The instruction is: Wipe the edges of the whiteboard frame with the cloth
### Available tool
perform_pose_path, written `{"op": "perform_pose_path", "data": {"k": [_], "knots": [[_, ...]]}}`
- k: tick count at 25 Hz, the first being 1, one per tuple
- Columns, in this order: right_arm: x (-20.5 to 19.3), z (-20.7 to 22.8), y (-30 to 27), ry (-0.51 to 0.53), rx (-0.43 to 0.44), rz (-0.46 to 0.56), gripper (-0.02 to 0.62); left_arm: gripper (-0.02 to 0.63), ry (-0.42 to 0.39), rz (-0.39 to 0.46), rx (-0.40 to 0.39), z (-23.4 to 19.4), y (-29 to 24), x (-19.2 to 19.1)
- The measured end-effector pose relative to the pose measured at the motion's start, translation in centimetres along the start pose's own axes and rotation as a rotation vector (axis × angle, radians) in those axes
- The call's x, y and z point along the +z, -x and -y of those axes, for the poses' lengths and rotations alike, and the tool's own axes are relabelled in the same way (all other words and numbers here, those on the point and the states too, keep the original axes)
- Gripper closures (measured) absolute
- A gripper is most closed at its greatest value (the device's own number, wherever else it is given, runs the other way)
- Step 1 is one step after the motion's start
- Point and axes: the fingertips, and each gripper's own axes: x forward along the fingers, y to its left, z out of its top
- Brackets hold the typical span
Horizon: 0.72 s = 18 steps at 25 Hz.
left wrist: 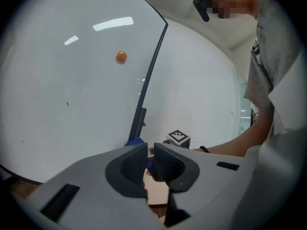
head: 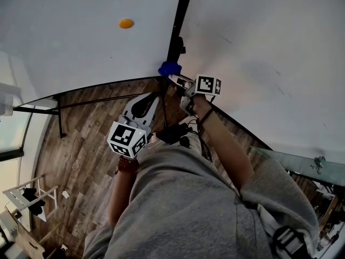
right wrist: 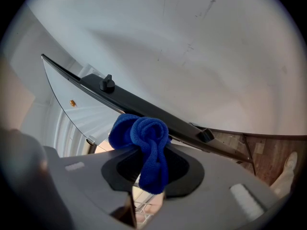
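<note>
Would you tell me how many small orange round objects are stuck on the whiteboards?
1: the orange object on the whiteboard panel left of the dark frame bar in the head view; others may lie outside view.

A blue, soft-textured cloth (right wrist: pixel 143 134) is bunched into a knot-like wad and pinched between the jaws of the right gripper (right wrist: pixel 152 174), with one tail hanging down between them. The wad touches the whiteboard frame (right wrist: pixel 139 105), a thin dark bar running between two white board surfaces (right wrist: pixel 216 56). In the head view, the cloth sits near the bar's lower end.
</note>
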Motion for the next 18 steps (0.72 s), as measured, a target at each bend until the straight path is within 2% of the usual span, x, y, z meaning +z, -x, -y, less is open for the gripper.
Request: {"op": "perform_pose_path", "data": {"k": [18], "knots": [[-1.0,2.5,-0.7,-0.038,-0.033,-0.032,0.485,0.558,0.005,-0.009,0.020,-1.1,-0.3,-0.3]]}}
